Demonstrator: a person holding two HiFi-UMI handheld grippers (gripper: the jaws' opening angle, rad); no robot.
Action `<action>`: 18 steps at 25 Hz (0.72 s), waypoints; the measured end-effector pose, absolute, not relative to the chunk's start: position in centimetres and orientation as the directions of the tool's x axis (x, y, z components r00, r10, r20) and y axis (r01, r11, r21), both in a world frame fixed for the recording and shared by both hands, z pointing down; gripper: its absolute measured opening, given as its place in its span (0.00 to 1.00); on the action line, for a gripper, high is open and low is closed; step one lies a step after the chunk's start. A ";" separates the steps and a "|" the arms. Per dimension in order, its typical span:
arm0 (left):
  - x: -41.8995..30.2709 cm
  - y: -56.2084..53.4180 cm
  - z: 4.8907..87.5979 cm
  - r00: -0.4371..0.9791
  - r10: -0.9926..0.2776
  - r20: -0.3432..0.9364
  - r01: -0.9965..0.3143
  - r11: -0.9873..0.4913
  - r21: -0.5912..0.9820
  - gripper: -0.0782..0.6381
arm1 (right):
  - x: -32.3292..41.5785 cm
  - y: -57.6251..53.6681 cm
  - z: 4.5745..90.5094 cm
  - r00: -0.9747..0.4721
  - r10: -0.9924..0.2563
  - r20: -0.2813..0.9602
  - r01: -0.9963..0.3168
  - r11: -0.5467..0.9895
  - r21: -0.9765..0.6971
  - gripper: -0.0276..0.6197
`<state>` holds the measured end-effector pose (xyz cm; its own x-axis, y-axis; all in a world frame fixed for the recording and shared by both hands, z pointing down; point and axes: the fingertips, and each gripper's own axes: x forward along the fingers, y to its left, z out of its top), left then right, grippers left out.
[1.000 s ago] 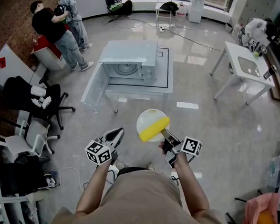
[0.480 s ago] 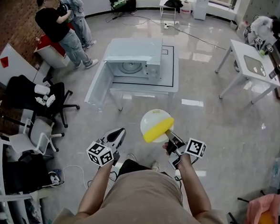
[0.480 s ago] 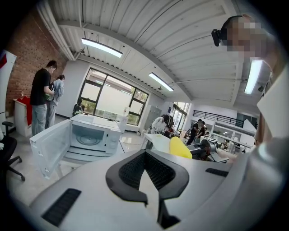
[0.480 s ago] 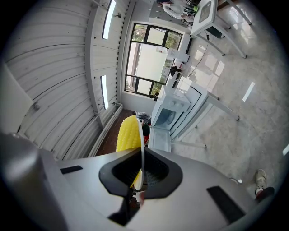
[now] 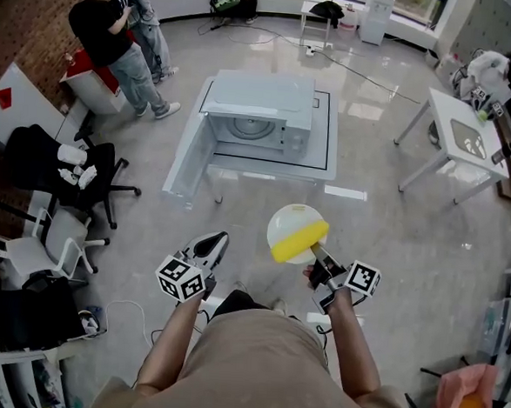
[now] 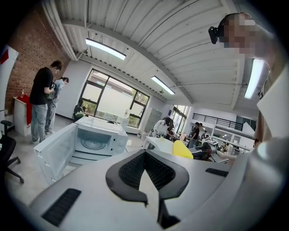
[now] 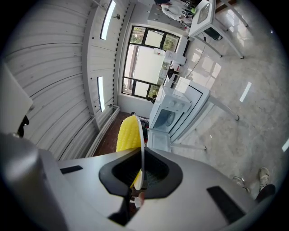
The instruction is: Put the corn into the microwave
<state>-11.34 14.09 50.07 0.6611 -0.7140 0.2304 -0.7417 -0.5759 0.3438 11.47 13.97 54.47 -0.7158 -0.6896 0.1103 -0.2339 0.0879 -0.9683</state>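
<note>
head view: right gripper (image 5: pixel 317 248) clamps plate (image 5: pixel 289 220) rim, microwave (image 5: pixel 257 112) well apart

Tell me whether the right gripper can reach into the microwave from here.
Probably not yet. The right gripper, jaws shut on the plate carrying the corn, is across open floor from the microwave. Its door stands open and nothing blocks the way, so stepping closer should do.

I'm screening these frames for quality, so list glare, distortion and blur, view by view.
Head view: window glare streaks the glossy floor beyond the microwave; edges bow from the wide lens. Left gripper view: strong fisheye, dark corners, bright ceiling light strips, a mosaic patch upper right. Right gripper view: fisheye, rolled sideways; plate seen edge-on, corn sharp.
</note>
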 end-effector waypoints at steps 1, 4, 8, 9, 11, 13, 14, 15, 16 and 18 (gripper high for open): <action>-11.9 13.5 50.0 0.665 -0.711 0.227 -0.738 -0.579 0.347 0.11 | 11.0 13.6 54.3 -0.712 -0.694 0.108 -0.235 0.090 -0.968 0.07; -13.4 12.0 49.9 0.680 -0.701 0.215 -0.723 -0.592 0.357 0.11 | 9.6 12.4 53.8 -0.699 -0.708 0.105 -0.245 0.099 -0.964 0.07; -15.6 9.9 49.7 0.699 -0.686 0.202 -0.705 -0.611 0.361 0.11 | 7.9 10.7 53.6 -0.673 -0.730 0.121 -0.267 0.088 -0.960 0.07; -16.1 9.3 49.7 0.703 -0.683 0.199 -0.700 -0.615 0.362 0.11 | 7.4 10.2 53.5 -0.667 -0.735 0.122 -0.267 0.082 -0.960 0.07; -17.2 8.3 49.9 0.710 -0.677 0.195 -0.693 -0.621 0.365 0.11 | 6.5 9.5 53.5 -0.656 -0.745 0.120 -0.261 0.074 -0.963 0.07; -18.2 7.6 50.2 0.715 -0.673 0.190 -0.687 -0.626 0.370 0.11 | 5.6 8.9 53.8 -0.646 -0.753 0.122 -0.261 0.068 -0.963 0.07; -18.7 7.3 50.3 0.718 -0.670 0.187 -0.684 -0.628 0.371 0.11 | 5.3 8.6 53.9 -0.642 -0.757 0.125 -0.264 0.065 -0.962 0.07; -19.1 7.0 50.3 0.721 -0.668 0.185 -0.681 -0.632 0.371 0.11 | 4.9 8.4 54.1 -0.637 -0.761 0.128 -0.267 0.062 -0.962 0.07; -19.5 6.7 50.3 0.724 -0.666 0.181 -0.677 -0.636 0.370 0.11 | 4.6 8.0 54.2 -0.631 -0.765 0.130 -0.269 0.059 -0.961 0.07; -20.2 6.0 50.2 0.730 -0.661 0.174 -0.671 -0.644 0.368 0.11 | 4.1 7.3 54.3 -0.618 -0.775 0.131 -0.272 0.054 -0.961 0.07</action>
